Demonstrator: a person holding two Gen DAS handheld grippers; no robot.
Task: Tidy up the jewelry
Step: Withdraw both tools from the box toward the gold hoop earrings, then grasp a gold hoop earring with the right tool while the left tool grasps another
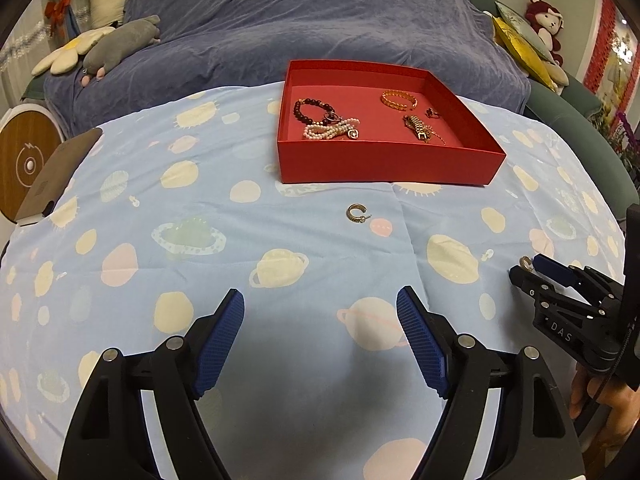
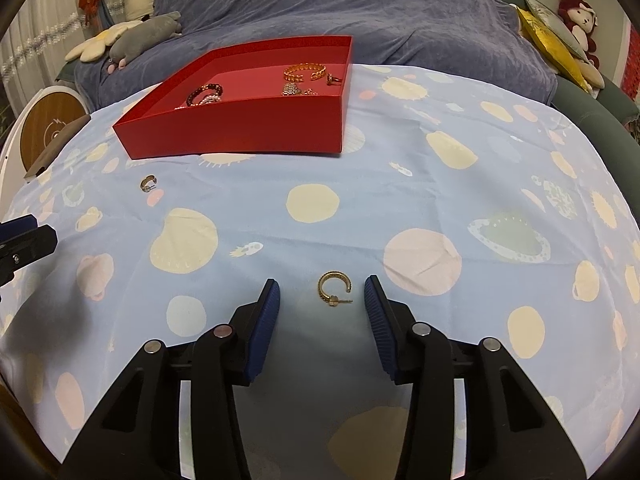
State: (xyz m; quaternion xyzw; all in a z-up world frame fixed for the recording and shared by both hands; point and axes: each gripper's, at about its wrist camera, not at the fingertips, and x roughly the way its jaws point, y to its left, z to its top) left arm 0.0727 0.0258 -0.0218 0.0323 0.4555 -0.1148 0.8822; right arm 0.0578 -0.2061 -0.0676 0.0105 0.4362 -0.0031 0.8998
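Note:
A red box (image 1: 384, 162) (image 2: 240, 132) on the blue planet-print cloth holds a dark bead bracelet (image 1: 310, 110), a pearl bracelet (image 1: 330, 130), a gold cuff (image 1: 399, 100), a gold watch band (image 1: 418, 128) and a small ring (image 1: 432, 113). One gold hoop earring (image 1: 356, 213) (image 2: 147, 183) lies on the cloth in front of the box. A second gold hoop earring (image 2: 335, 288) lies between the open fingers of my right gripper (image 2: 322, 292) (image 1: 526, 266). My left gripper (image 1: 320, 300) is open and empty, low over the cloth.
A dark phone (image 1: 60, 172) lies at the table's left edge beside a round wooden-topped unit (image 1: 24, 160). A sofa with a purple throw (image 1: 320, 20), plush toys (image 1: 120, 40) and cushions (image 1: 520, 36) stands behind the table.

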